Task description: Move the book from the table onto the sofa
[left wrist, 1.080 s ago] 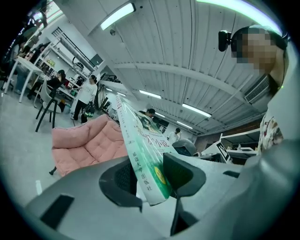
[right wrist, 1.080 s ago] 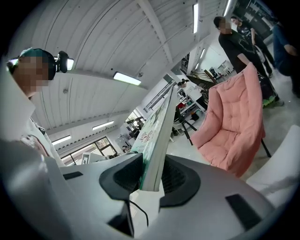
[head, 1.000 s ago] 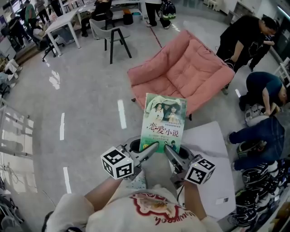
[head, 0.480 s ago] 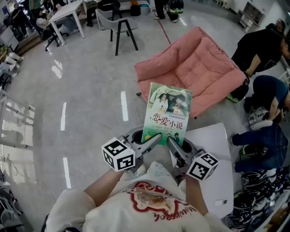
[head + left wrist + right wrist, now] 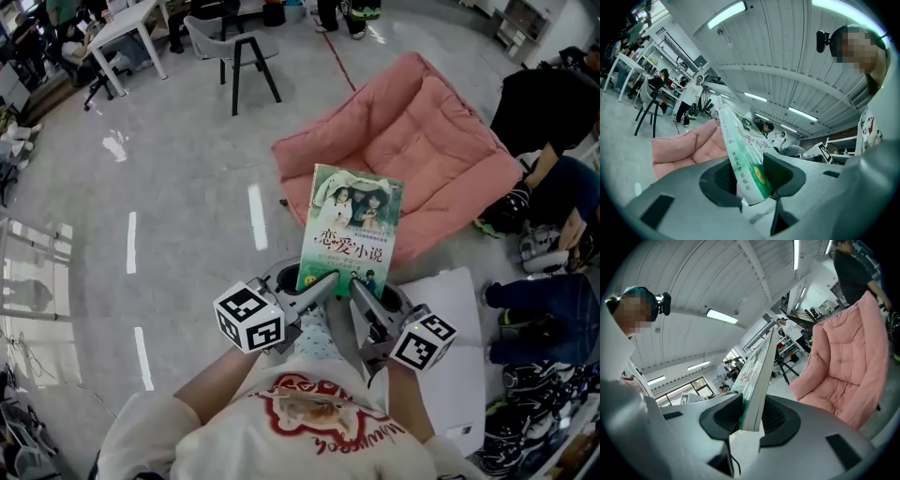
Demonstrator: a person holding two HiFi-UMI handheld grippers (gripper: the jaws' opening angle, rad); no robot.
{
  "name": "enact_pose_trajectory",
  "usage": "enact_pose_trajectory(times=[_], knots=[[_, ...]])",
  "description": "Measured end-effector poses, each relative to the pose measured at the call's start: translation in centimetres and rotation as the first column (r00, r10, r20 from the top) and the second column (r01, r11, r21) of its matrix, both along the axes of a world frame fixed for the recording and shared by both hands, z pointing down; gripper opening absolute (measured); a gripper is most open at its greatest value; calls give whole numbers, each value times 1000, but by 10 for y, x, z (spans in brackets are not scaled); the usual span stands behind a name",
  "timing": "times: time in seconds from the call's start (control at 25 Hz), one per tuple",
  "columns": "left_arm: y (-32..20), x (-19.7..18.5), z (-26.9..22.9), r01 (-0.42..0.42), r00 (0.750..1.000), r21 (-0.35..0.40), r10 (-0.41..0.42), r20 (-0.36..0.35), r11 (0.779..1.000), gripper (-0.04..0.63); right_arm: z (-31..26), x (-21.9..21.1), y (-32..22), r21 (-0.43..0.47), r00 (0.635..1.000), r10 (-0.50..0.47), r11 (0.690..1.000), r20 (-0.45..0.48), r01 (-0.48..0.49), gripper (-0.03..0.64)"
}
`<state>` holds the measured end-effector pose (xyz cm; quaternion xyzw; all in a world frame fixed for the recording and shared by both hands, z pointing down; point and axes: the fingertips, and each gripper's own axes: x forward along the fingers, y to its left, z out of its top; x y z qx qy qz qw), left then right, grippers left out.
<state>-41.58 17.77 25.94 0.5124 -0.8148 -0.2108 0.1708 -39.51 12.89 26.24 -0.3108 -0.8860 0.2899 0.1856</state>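
Both grippers have carried the book [image 5: 353, 225] nearer the sofa [image 5: 422, 131] since the earlier head view, and the grip is unchanged.

Head view: you hold the book clear of the white table [image 5: 448, 309], cover up, its far end over the sofa's front edge as pictured. The left gripper [image 5: 325, 280] and right gripper [image 5: 357, 287] take its near short edge at the two corners.

Left gripper view: the jaws stand partly apart, closed on the spine-side corner of the book [image 5: 740, 161], with pink cushion beyond.

Right gripper view: the jaws stand somewhat narrower, pinching the page-edge corner of the book [image 5: 757, 380], and the sofa [image 5: 843, 366] lies ahead to the right.

Handling, as judged: this is a slim paperback, light, fairly flexible and glossy-covered. Held by one edge only, it could droop or slide, so your two corner grips are the sound choice. Keep it level.

Count: one book, one sofa, one table, two grippers.
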Motion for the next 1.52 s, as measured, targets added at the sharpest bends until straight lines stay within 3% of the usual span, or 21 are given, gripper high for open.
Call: enact_pose_trajectory(times=[0.16, 0.28, 0.48, 0.64, 0.84, 1.12, 1.28, 1.52], knots=[[-16, -83, -2, -10, 1000, 5, 10, 8, 1000, 155, -3, -82, -15, 13, 1000, 7, 1000, 19, -7, 106], [-33, -125, 8, -30, 999, 1, 30, 22, 1000, 156, 7, -123, -32, 14, 999, 27, 1000, 41, -27, 106], [-52, -173, 10, -41, 999, 1, 41, 30, 999, 155, 9, -171, -51, 63, 997, 43, 997, 65, -48, 107], [-55, -195, 10, -71, 997, -2, 71, 26, 998, 156, 9, -191, -52, 64, 995, 73, 995, 69, -77, 109], [-54, -249, 12, -133, 991, -12, 133, 3, 991, 156, 11, -241, -51, 53, 989, 136, 989, 48, -139, 109], [-69, -274, 37, -276, 961, -53, 273, -52, 960, 156, 37, -260, -61, 27, 956, 295, 955, -10, -294, 109], [-85, -288, 86, -352, 930, -70, 340, -136, 934, 156, 84, -270, -74, 12, 927, 367, 930, -76, -367, 112], [-104, -289, 164, -416, 899, -96, 394, -192, 904, 156, 161, -269, -90, -1, 888, 439, 896, -134, -443, 114]])
